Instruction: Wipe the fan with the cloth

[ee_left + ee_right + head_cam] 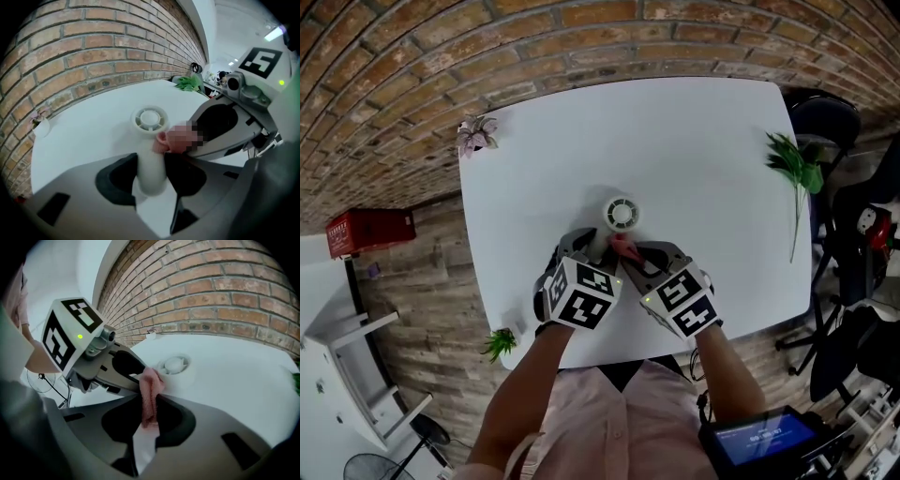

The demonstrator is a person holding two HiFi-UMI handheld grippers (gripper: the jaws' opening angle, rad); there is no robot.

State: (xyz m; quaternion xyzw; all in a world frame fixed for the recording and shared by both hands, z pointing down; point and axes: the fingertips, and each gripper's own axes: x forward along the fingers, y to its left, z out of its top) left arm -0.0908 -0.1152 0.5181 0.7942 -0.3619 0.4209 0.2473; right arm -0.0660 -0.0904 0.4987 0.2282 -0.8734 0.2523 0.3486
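Note:
A small white fan [621, 213] stands near the middle of the white table [703, 141], its round grille facing up. My left gripper [592, 246] is shut on the fan's white handle [151, 164], which sits between the two dark pads, the fan head [149, 119] just beyond. My right gripper [630, 251] is shut on a pink cloth [151, 394] that hangs folded between its pads. The cloth's upper end [623, 248] reaches the fan's stem just below the fan head [174, 364]. The two grippers stand side by side, tips nearly touching.
A pink flower in a small pot [476, 134] stands at the table's far left corner. A green sprig [797, 169] lies at the right edge and a small green plant [499, 342] at the near left corner. Office chairs [848, 281] crowd the right side.

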